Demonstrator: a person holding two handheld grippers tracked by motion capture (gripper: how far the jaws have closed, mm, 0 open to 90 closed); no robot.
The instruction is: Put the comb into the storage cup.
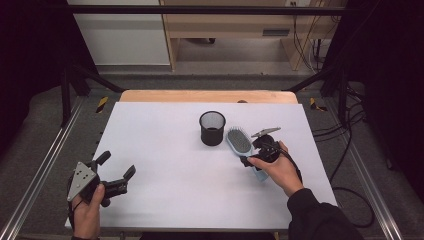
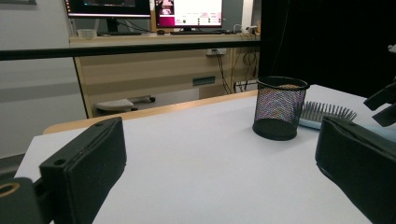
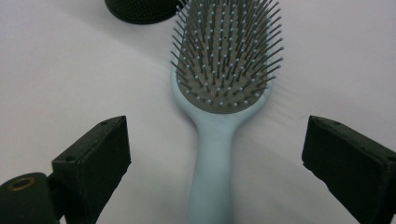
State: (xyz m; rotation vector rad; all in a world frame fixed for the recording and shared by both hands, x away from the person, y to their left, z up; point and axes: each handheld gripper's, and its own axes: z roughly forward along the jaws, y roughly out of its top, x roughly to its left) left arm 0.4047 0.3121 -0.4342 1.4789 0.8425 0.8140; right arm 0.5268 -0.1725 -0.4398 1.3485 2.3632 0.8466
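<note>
Light blue plastic paddle hairbrush with grey bristle pad is lying flat, bristles up, on white tabletop, just beside black wire-mesh cup, head nearest cup. Right tongs are being held low over brush, jaws spread wide, handle lying between them, untouched. Left tongs are being held near left front corner of tabletop, well apart from brush, jaws likewise released, nothing being gripped. Cup is standing upright.
</note>
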